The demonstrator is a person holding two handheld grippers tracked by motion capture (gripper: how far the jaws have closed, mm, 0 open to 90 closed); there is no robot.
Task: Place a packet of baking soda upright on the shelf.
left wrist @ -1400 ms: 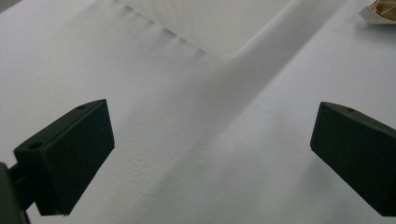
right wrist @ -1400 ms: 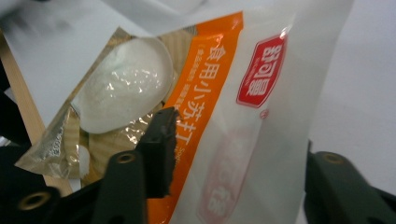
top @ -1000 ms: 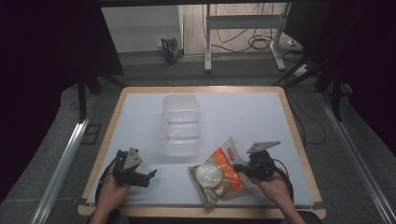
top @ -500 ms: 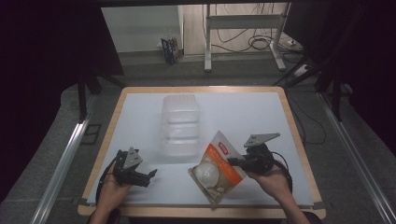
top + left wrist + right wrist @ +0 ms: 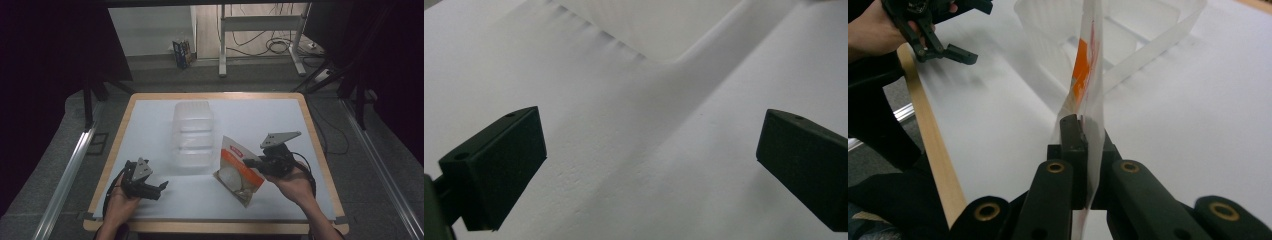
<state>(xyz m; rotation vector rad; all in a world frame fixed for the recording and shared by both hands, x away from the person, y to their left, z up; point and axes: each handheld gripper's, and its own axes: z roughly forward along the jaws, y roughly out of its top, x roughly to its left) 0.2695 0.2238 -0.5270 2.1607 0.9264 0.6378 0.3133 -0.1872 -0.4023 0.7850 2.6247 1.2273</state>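
An orange and white snack bag (image 5: 237,169) hangs tilted just above the white table top (image 5: 250,120), with my right gripper (image 5: 252,164) shut on its right edge. In the right gripper view the bag (image 5: 1087,75) stands edge-on between the closed jaws of the right gripper (image 5: 1087,135). A clear plastic container (image 5: 192,134) sits left of the bag in mid-table. My left gripper (image 5: 159,187) rests low at the front left with its jaws wide apart. In the left gripper view the left gripper (image 5: 651,150) has only bare table between its fingers.
The table's wooden rim (image 5: 220,227) runs along the front edge. Beyond the far edge stand metal stand legs (image 5: 222,45) and cables (image 5: 280,47) on the floor. A metal rail (image 5: 67,175) lies left of the table.
My right gripper has lifted the bag off the table and tipped it up toward the container. The left gripper has stayed where it was.
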